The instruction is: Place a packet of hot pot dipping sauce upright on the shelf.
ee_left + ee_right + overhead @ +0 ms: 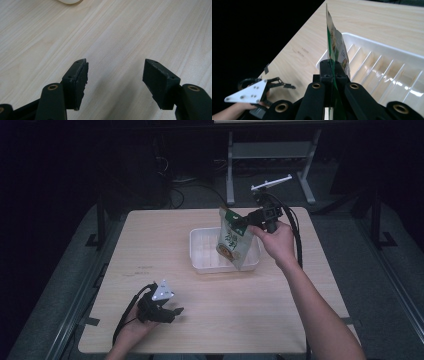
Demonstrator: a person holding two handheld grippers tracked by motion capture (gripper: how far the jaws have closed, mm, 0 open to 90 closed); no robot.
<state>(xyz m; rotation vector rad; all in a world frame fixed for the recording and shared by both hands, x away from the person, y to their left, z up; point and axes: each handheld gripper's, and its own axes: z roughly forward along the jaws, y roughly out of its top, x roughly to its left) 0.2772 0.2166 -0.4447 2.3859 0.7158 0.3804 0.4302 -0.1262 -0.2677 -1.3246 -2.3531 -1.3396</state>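
Observation:
A green and white snack pouch [234,240] hangs over the white ribbed tray [200,255], held by its top edge. My right gripper [243,222] is shut on that edge; in the right gripper view the pouch [336,47] stands edge-on between the closed jaws of that gripper [332,65], above the tray [387,72]. My left gripper [176,312] rests low over the table near its front left, open and holding nothing. In the left gripper view my left gripper [115,72] has its pads [77,80] wide apart over bare wood.
The light wooden table [150,250] has bare surface around the tray. A tray corner [70,1] peeks in at the top of the left gripper view. Behind the table stand a desk frame [270,155] and cables on a dark floor.

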